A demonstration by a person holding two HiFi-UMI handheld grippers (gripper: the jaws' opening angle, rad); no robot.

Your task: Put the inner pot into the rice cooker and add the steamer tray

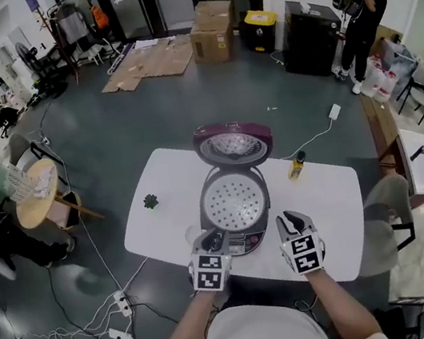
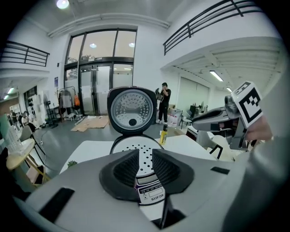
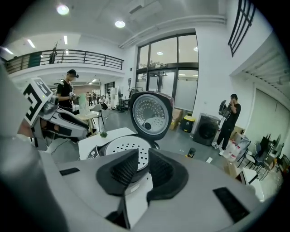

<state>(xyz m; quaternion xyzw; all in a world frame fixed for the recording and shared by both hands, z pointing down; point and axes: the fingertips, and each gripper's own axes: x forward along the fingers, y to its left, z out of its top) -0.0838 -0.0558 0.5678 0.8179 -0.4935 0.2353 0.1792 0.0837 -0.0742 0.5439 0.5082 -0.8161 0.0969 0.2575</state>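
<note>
The rice cooker [image 1: 235,211] stands at the front middle of the white table [image 1: 329,213] with its purple lid [image 1: 234,146] tipped up at the back. A white perforated steamer tray [image 1: 235,201] lies flat in its mouth; whatever is under it is hidden. My left gripper [image 1: 213,242] hovers at the cooker's front left, my right gripper [image 1: 288,221] at its front right, neither touching it. In the left gripper view the jaws [image 2: 145,165] stand a narrow gap apart with nothing between them, the tray [image 2: 131,147] beyond. The right gripper's jaws [image 3: 144,170] look the same, near the tray [image 3: 124,147].
A yellow bottle [image 1: 297,164] stands right of the cooker and a small green thing [image 1: 150,202] lies at the left. A white cable with a plug block [image 1: 334,111] runs off the table's far right. A chair [image 1: 388,198] is beside the right edge. A person [image 1: 360,17] stands far back.
</note>
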